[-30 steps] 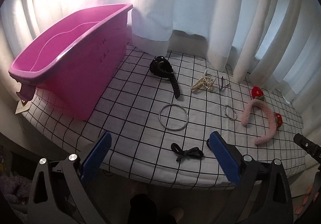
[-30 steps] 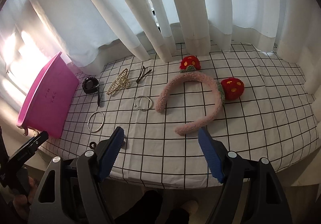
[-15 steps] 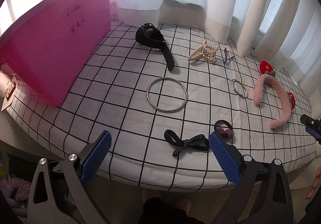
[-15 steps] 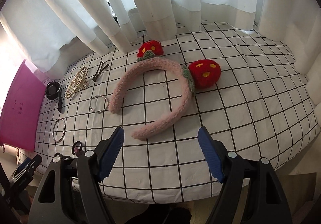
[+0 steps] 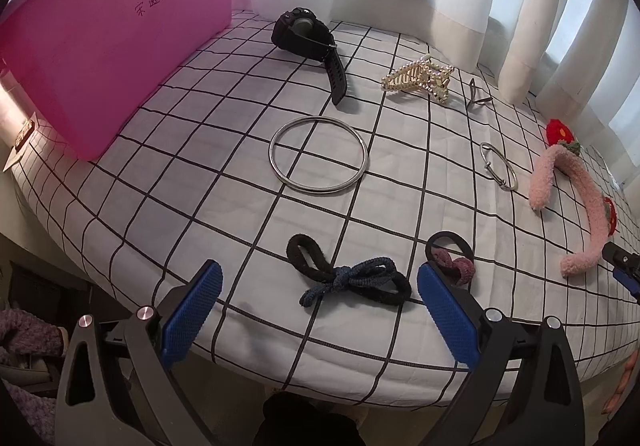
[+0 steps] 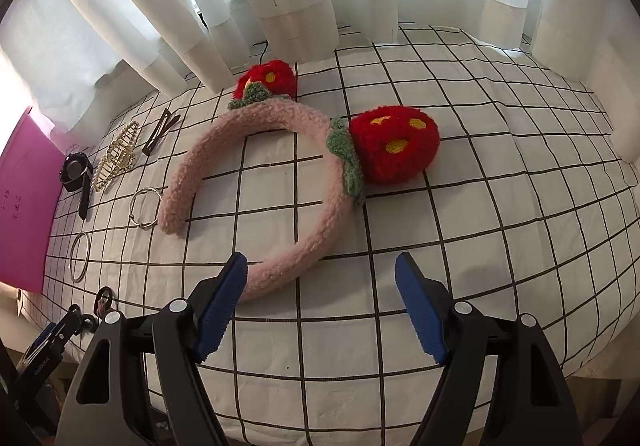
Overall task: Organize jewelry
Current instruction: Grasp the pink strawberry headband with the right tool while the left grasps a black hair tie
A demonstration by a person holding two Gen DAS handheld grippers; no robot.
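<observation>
Two grippers hung over the grid-checked cloth, each with its blue pads spread wide and nothing between them. The left gripper pointed down at a knotted dark hair tie, which lay just ahead of its fingertips; a mauve scrunchie sat against the tip of its right-hand pad. Farther ahead lay a large silver bangle and, beyond it, a black watch. A pearl claw clip and a thin wire bracelet were off to the right, the pink storage bin to the left. The right gripper faced a fuzzy pink headband with red strawberry ears — one end of the band lay just beside its left-hand pad, whether touching could not be told.
</observation>
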